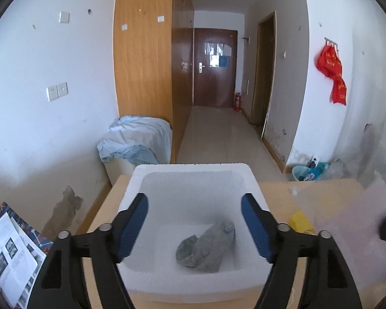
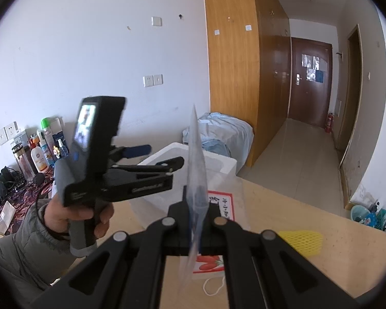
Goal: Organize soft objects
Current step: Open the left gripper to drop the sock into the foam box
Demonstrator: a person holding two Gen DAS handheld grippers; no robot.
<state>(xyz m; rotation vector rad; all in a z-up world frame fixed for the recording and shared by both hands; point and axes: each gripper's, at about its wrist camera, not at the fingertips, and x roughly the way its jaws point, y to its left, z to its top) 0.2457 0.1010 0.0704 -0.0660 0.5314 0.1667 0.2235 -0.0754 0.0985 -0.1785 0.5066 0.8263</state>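
On my left wrist view, the left gripper [image 1: 194, 228] hangs over a white foam box [image 1: 252, 188] with its jaws spread wide and nothing between the blue pads [image 1: 135, 228]. Down on the box floor, toward the near right corner, lies a crumpled grey sock [image 1: 207, 248] — it touches neither pad. The box sits at the far left part of the wooden worktop [image 1: 278, 193], its left wall close to the worktop's left edge. Right of the box, a yellow foam net [image 1: 299, 221] rests on the worktop, and further right a pale, blurred sheet crosses the view; I cannot tell what it is from here.

On my right wrist view, the left gripper [image 2: 164, 159] shows from the side, held in my left hand [image 2: 64, 216] above the foam box [image 2: 226, 163], jaws apart. The right gripper [image 2: 194, 215] has its jaws pressed together on a clear plastic bag [image 2: 196, 154], which stands edge-on and rises above the fingers. Beneath it, on the worktop [image 2: 283, 206], lies a white bag with red print [image 2: 220, 200], flat, near the box. The yellow foam net [image 2: 302, 240] lies toward the worktop's right edge, well apart from the box.
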